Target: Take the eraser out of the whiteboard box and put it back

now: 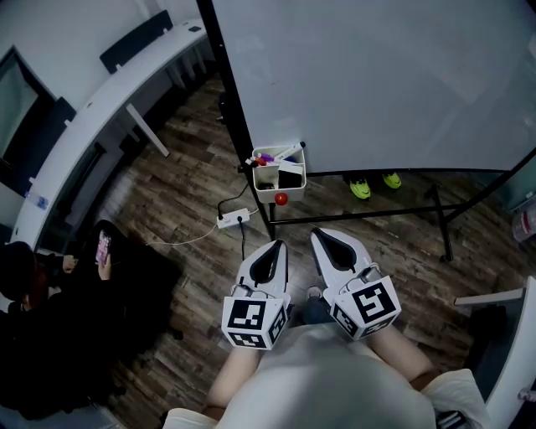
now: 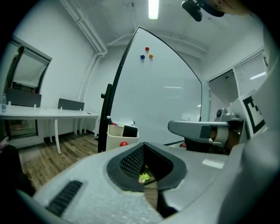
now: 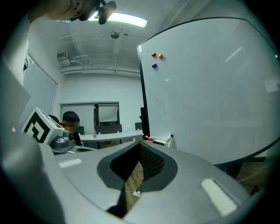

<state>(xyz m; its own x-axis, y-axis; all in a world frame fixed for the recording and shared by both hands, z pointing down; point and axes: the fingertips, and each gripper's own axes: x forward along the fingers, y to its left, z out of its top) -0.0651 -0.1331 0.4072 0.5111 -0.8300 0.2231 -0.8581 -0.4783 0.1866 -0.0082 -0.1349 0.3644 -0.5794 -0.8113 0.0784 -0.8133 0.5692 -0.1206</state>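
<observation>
A ceiling strip light [image 2: 153,8] burns to pure white in the left gripper view, and a second ceiling lamp [image 3: 124,19] flares in the right gripper view. Both views are bright and cool-toned, with black corners, and the wide lens bends the whiteboard [image 3: 210,87] frame into a curve. Faint streaks of glare cross the board, and the nearest foreground is soft. The head view is dimmer: the wood floor [image 1: 193,193] looks murky, and the lower left sinks almost to black.
</observation>
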